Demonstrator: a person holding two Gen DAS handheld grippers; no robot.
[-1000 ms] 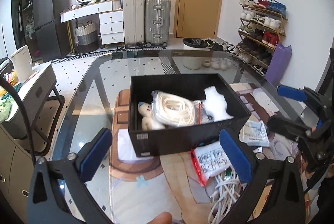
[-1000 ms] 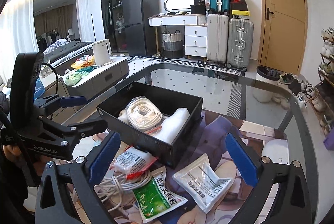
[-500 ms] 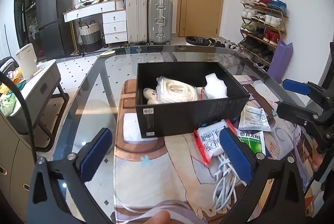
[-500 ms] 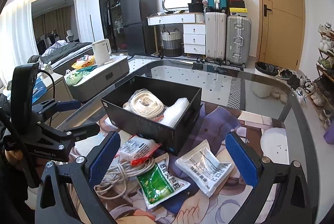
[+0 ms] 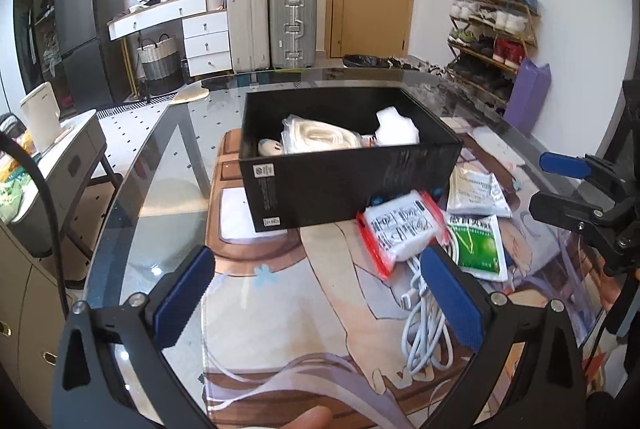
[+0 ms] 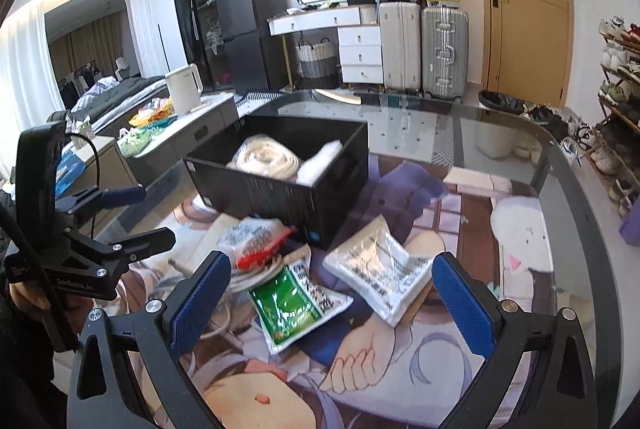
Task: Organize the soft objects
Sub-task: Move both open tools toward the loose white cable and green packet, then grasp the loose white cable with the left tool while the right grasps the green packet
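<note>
The left gripper [image 5: 316, 289] hangs low over the worktop [image 5: 152, 197], its fingers [image 5: 182, 299] wide apart and holding nothing; it seems to wait for the next item. At about 12 o'clock from it stands the black box [image 5: 344, 177], open at the top so soft things can drop in. Inside lie a bagged coil of white rope [image 5: 320, 139], a small plush toy [image 5: 270, 147] and a white foam piece [image 5: 396, 129], so the sorting is partly done, I judge. At 1 o'clock, touching the box front, leans a red-edged packet [image 5: 400, 229], partly over a white cable bundle [image 5: 428, 321]. Just to the right lie a green sachet [image 6: 296, 301] and a white sachet [image 6: 380, 269]. The right gripper [image 6: 330, 303], also spread open and empty, points at these, probably to take one.
</note>
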